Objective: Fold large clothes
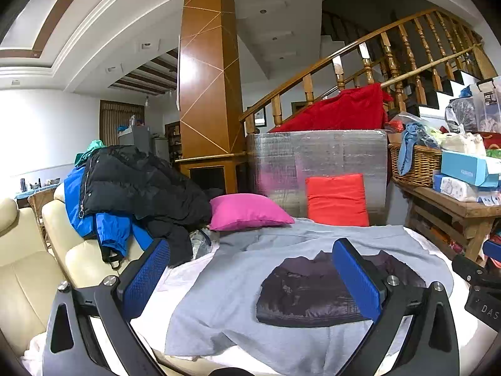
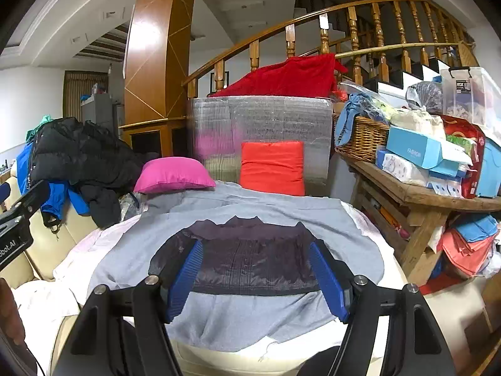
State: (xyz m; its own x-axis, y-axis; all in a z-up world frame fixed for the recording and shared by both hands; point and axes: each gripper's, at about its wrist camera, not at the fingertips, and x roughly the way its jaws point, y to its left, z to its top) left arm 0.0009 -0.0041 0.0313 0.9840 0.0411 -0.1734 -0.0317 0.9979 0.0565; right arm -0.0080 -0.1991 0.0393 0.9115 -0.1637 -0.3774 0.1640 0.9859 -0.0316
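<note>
The dark jacket (image 2: 250, 257) lies folded on the grey cloth (image 2: 281, 206), apparently finished. Both tongs, left (image 1: 260, 279) and right (image 2: 256, 279), hover spread and empty above it, pinching nothing.

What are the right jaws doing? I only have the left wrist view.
Observer: The right gripper is open and holds nothing.
Operator: My own finger hides the jacket's right side. Is it folded in?
Observer: Yes. The jacket is a tidy rectangle with its collar at the far edge.
Operator: Does it hang off the grey cloth on that side?
Observer: No. The grey cloth shows all round it.
</note>
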